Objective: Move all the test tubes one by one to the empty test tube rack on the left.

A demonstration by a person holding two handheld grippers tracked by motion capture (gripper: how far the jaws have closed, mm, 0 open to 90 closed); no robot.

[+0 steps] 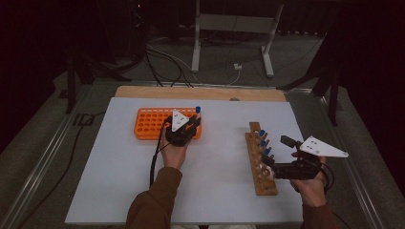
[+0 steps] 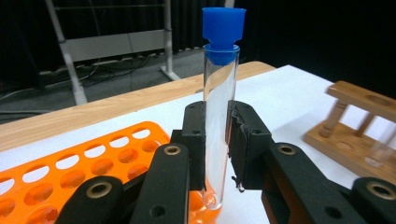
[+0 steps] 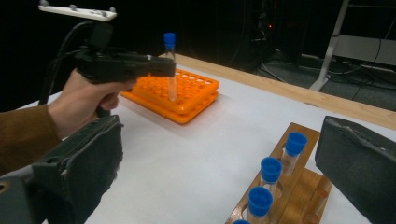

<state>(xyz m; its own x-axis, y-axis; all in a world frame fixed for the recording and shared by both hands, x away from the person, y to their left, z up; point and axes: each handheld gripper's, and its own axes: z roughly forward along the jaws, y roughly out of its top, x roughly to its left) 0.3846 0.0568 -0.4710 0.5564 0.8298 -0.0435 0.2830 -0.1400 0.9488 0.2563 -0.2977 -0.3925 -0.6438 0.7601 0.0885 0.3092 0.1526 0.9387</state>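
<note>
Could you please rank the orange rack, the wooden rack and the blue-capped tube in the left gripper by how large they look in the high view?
1. orange rack
2. wooden rack, close to it, so unsure
3. blue-capped tube, by far the smallest, in the left gripper

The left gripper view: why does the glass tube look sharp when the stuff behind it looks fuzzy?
In the left gripper view, the clear glass tube with a blue cap is close and sharp, while the wooden rack behind is soft and blurred. In the high view, the room is dark and the white table sheet looks dim. In the right gripper view, its own near black pads look fuzzy.
</note>
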